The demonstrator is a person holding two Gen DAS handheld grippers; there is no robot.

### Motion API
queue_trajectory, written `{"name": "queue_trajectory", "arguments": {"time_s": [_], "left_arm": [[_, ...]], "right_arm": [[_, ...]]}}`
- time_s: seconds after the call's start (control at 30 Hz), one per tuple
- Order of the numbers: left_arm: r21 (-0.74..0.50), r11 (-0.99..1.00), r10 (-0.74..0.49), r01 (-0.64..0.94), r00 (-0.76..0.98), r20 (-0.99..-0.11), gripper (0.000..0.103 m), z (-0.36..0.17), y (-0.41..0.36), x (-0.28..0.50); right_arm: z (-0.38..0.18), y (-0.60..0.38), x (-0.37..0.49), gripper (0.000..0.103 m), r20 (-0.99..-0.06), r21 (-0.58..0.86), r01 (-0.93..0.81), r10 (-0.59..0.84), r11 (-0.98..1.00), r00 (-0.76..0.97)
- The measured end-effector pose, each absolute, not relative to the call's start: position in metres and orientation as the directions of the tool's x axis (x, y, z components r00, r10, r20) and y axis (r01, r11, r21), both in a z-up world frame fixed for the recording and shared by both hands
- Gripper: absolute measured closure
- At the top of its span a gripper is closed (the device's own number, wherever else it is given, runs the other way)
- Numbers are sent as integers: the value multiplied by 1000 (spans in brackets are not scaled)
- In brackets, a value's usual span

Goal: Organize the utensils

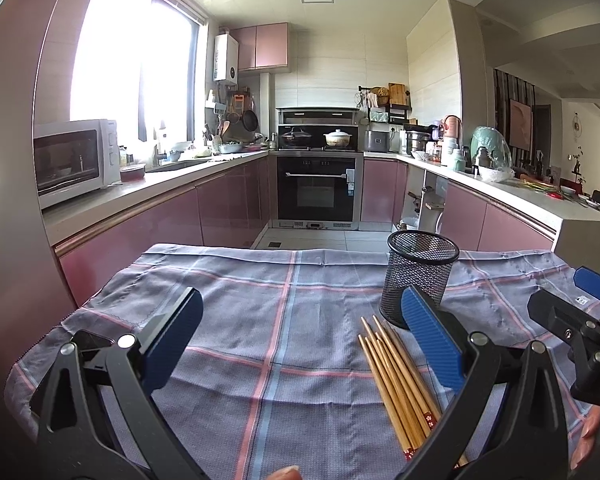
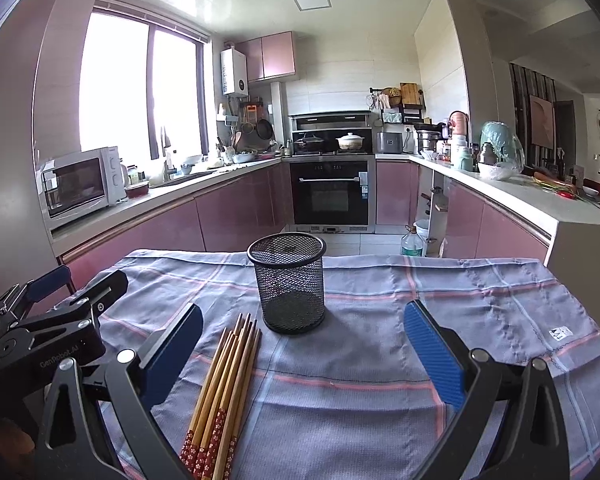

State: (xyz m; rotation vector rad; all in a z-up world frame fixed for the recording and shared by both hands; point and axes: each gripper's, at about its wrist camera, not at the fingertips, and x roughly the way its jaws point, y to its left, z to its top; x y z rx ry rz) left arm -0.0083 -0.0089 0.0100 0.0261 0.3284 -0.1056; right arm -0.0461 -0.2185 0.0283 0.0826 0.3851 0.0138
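Seemingly at rest, the left gripper [image 1: 300,340] hovered above a checked cloth [image 1: 260,300] in the left wrist view, its blue-padded jaws spread wide with nothing between them. A bundle of wooden chopsticks [image 1: 398,384] lay flat on the cloth beside the inner face of the right-hand finger, tips pointing away toward a black mesh holder [image 1: 420,276]. That holder stood upright just beyond the chopstick tips, partly hidden behind the blue pad. At the far right edge the right gripper [image 1: 572,312] showed only in part, so its jaws could not be judged from this view. A person's fingertip [image 1: 286,472] peeked in at the bottom edge.

From the right wrist view, the right gripper [image 2: 302,344] also hung over the cloth with its jaws apart and empty. The chopsticks lay near the left-hand finger, their red patterned ends closest to the camera and their tips near the base of the mesh holder, which stood upright and appeared empty. The left gripper sat at the left edge, over the cloth's corner. Behind, a kitchen with pink cabinets [image 2: 236,216] and an oven [image 2: 330,192] filled the background.
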Motion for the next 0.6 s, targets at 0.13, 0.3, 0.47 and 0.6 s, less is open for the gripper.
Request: {"name": "queue_trajectory", "arguments": {"time_s": [0.13,0.3,0.47,0.6], "left_arm": [[5,994,-103,111,939,-328,5,12,-8,-7],[5,994,-106,114,939,-327,5,12,-10,-6],[6,994,-104,113,938,-331,5,11,-11,-5],[7,994,-103,112,938,-331,5,11,-12,-5]], "right_arm": [[29,-220,-46,6,-372,84,4,27,996,928],[29,-220,-47,6,-371,85,-2,33,996,928],[30,-220,-46,6,-371,84,-5,36,996,928],[31,-219,-45,6,-373,82,-9,39,997,927]]}}
